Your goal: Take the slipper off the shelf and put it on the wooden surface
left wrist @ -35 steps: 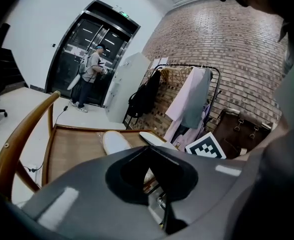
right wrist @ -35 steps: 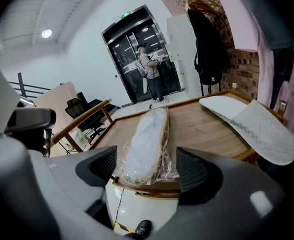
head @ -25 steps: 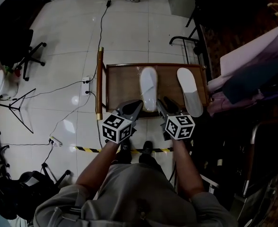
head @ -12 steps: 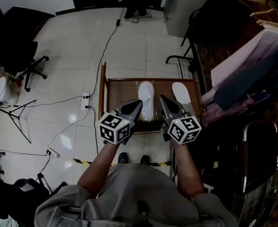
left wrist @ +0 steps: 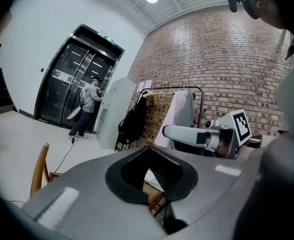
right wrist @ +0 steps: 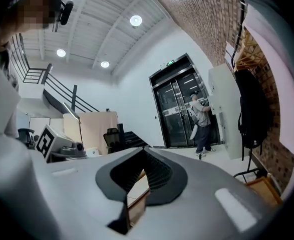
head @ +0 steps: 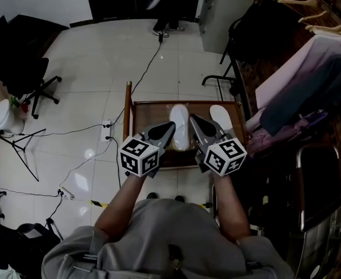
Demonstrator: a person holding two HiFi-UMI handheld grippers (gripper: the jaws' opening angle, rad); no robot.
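Two slippers: white, both lying flat on the wooden surface (head: 149, 116). The left slipper (head: 180, 121) is near its middle and the right slipper (head: 219, 115) is by its right edge. They are apart and roughly parallel.
Surface: one brown wooden surface with a raised rim. One lighter wooden rail (head: 126, 112) stands along its left side.
Floor: glossy white tiles (head: 94, 68) to the left of and beyond the wooden surface. One yellow-and-black tape strip (head: 97, 203) lies on its near side.
Wiring: one power strip (head: 106, 131) just left of the wooden surface, with black cables running away from it.
Right of the surface: one garment rack (head: 301, 68) hung with clothes, set against a brick wall (left wrist: 227, 59).
Beyond the surface: one dark double door (left wrist: 69, 79), with one person (left wrist: 90, 104) standing at it.
Left of the surface: one black office chair (head: 22, 60), well apart from it.
Ceiling: four round lights (right wrist: 135, 20) counted in the right gripper view.
Left gripper (head: 172, 125): jaws together with nothing between them. Its tips are over the wooden surface, at the left side of the left slipper.
Right gripper (head: 192, 118): jaws fully together with nothing between them. Its tips are over the wooden surface, between the two slippers.
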